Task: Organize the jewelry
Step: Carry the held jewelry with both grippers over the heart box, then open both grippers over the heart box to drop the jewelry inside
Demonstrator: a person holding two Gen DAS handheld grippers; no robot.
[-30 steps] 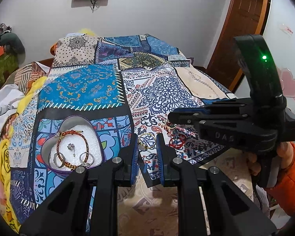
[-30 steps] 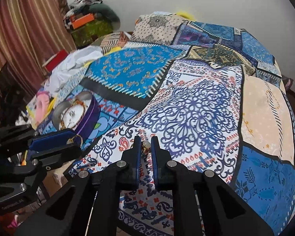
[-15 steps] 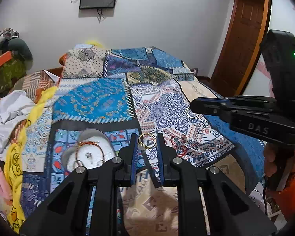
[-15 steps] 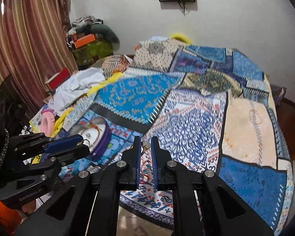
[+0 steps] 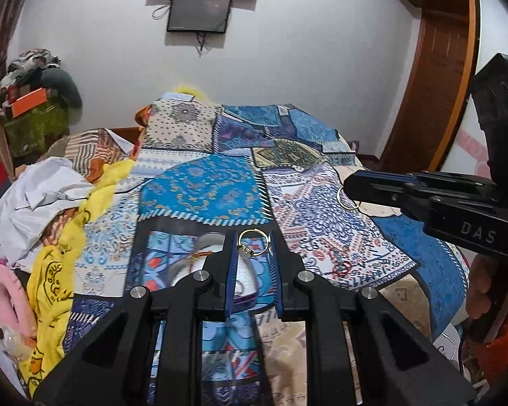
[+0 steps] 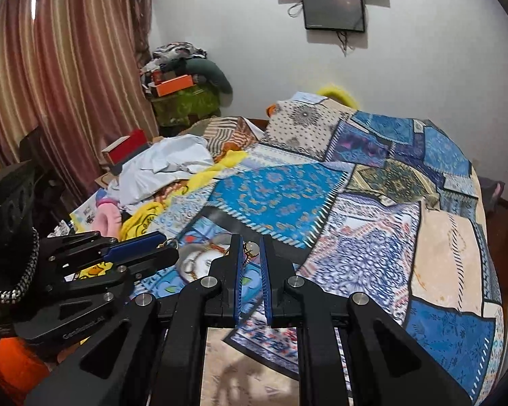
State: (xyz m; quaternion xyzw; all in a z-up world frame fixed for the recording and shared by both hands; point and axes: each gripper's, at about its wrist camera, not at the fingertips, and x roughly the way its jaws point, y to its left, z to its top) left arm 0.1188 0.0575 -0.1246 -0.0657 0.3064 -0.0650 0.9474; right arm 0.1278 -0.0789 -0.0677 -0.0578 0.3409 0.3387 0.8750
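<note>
Rings could slip: each claw pinches one gold ring at its tips, above the bed.

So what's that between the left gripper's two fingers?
A gold ring, pinched between the tips of the left gripper; the left wrist view shows it.

Both wrist views raised over the patchwork bedspread, facing the wall screen, each catching the other gripper, possibly slightly tilted.
</note>
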